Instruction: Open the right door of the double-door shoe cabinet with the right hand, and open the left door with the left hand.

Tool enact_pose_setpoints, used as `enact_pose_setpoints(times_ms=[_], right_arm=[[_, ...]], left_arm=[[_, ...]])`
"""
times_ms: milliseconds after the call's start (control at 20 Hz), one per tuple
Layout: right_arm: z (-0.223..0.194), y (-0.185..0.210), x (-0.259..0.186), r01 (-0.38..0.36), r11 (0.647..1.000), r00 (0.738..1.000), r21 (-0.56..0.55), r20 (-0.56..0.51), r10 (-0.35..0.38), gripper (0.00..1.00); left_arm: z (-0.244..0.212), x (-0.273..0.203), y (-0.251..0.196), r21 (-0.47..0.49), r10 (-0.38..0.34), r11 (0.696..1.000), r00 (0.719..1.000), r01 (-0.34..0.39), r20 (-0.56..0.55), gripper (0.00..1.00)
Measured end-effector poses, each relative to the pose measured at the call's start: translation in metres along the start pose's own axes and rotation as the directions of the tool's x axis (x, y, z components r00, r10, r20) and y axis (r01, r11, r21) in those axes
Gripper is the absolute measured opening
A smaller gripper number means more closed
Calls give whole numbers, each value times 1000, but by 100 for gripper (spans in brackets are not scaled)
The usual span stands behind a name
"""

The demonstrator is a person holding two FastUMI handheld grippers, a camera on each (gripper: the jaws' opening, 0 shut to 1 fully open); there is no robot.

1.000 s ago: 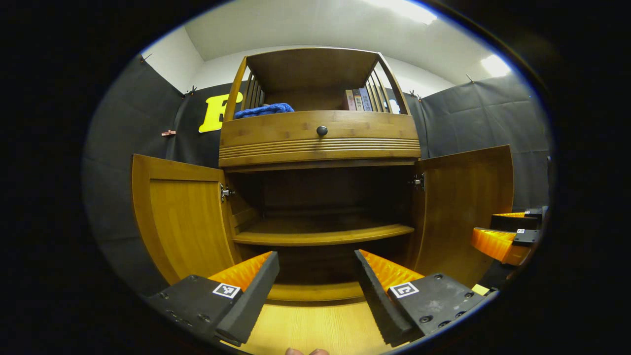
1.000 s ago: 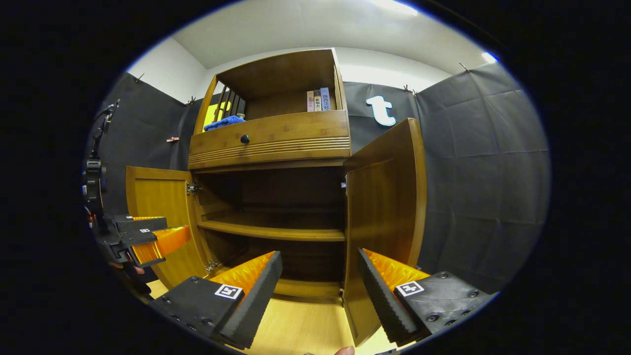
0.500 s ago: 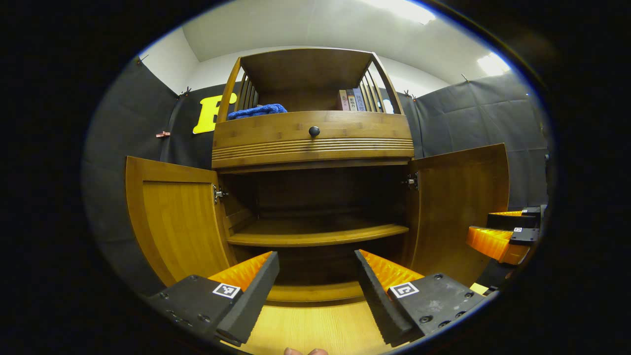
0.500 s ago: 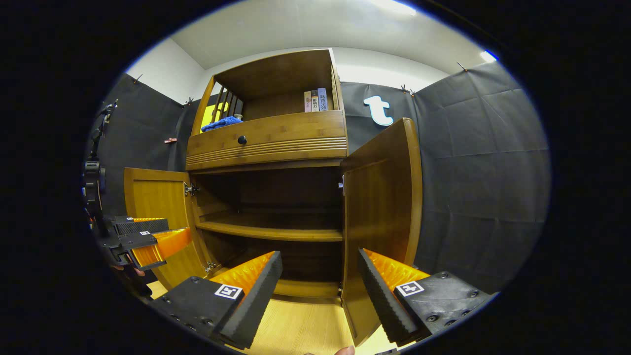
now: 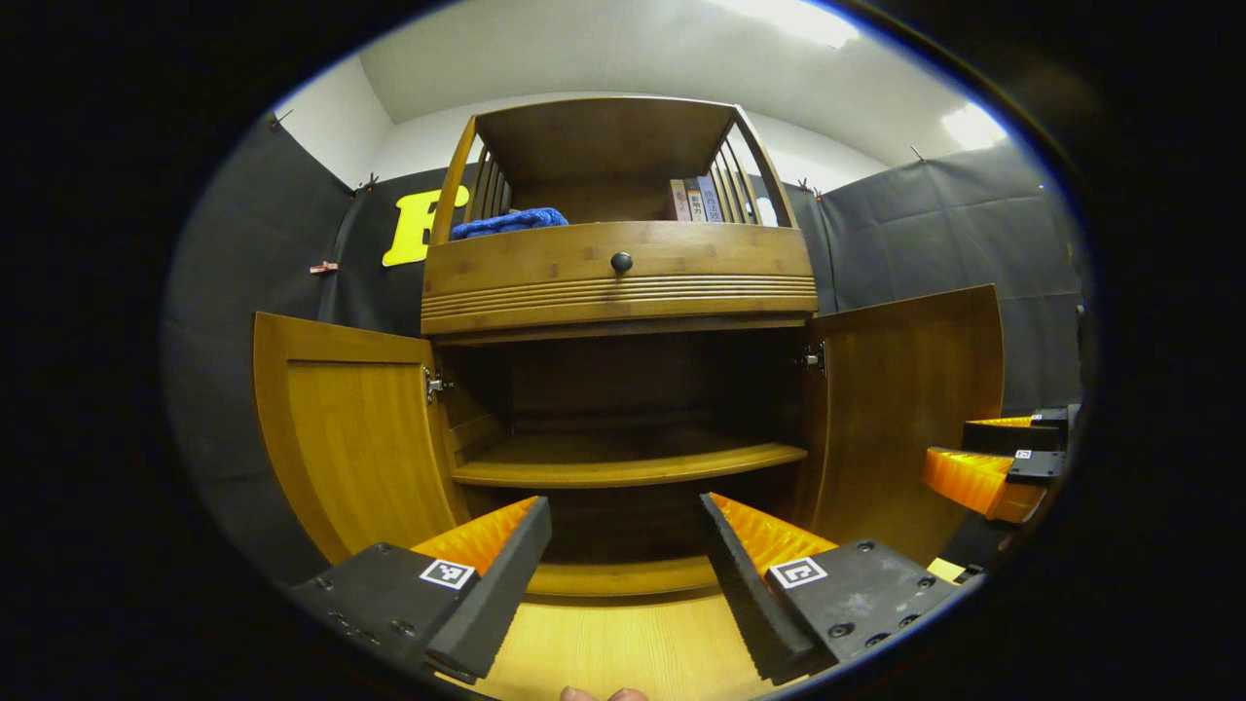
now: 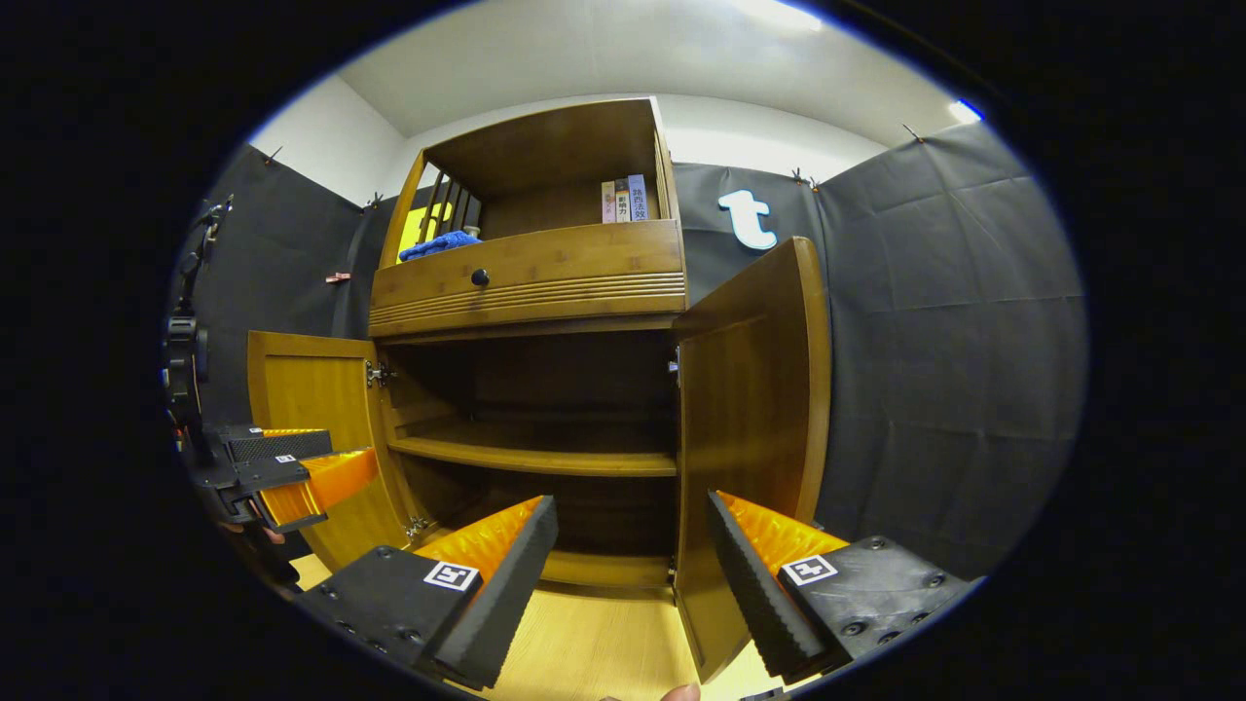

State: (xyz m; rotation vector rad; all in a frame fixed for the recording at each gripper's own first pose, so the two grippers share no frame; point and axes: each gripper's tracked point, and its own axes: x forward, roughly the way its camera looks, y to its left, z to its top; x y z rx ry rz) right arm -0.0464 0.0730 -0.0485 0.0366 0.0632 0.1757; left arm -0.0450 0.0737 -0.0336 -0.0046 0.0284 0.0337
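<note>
The cabinet [image 5: 623,282] stands in front with both doors swung out. The left door [image 5: 355,433] is open wide to the left side. The right door [image 5: 910,399] is open to the right; in the right gripper view it stands just beside the camera, seen almost edge-on [image 6: 754,409]. Inside you can see a bare shelf [image 5: 628,462] and dark space.

The left hand-held gripper [image 5: 623,555] is spread wide and holds nothing. It points at the middle of the cabinet, apart from the left door. The right hand-held gripper [image 6: 633,560] is wide too and holds nothing. It sits near the bottom of the right door but does not pinch it.

Each gripper is on its own side because each had its own door to open. They look let go since the doors stay open by themselves. I think the job is done.

Up top are a blue cloth [image 5: 511,222], some books [image 5: 693,200] and a drawer with a small knob [image 5: 621,261].
</note>
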Motion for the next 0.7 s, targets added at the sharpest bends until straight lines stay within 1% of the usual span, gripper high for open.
enact_pose_setpoints(times_ms=[50, 100, 300, 350, 400, 550, 600, 650, 700], right_arm=[[0, 0, -1, 0, 1000, 1000, 1, 0, 0, 100], [1, 0, -1, 0, 1000, 1000, 1, 0, 0, 97], [1, 1, -5, -1, 1000, 1000, -1, 2, 1, 97], [1, 1, -5, -2, 1000, 1000, -1, 2, 2, 100], [1, 0, -6, -2, 1000, 1000, -1, 3, 2, 97], [2, 0, -10, -2, 1000, 1000, -3, 4, 2, 97], [2, -1, -11, -1, 1000, 1000, -3, 4, 1, 100], [3, -1, -11, -1, 1000, 1000, -3, 4, 1, 97], [3, -2, -13, 0, 1000, 1000, -2, 5, 0, 97]], left_arm=[[0, -1, 0, 0, 0, 1000, 1000, 0, 1, 94], [-1, -1, 0, 0, 1, 1000, 1000, -1, 1, 94], [0, -2, 0, 0, 1, 1000, 1000, -1, 5, 94], [1, -2, 1, 0, 2, 1000, 1000, -2, 7, 94], [1, -4, 0, 1, 3, 1000, 1000, -3, 9, 94], [-1, -4, -1, 2, 1, 1000, 1000, -1, 9, 95], [-1, -6, -2, 4, 0, 1000, 1000, 0, 11, 95], [-1, -7, -3, 4, -1, 1000, 1000, 1, 11, 95], [-2, -8, -4, 5, -3, 1000, 1000, 3, 11, 95]])
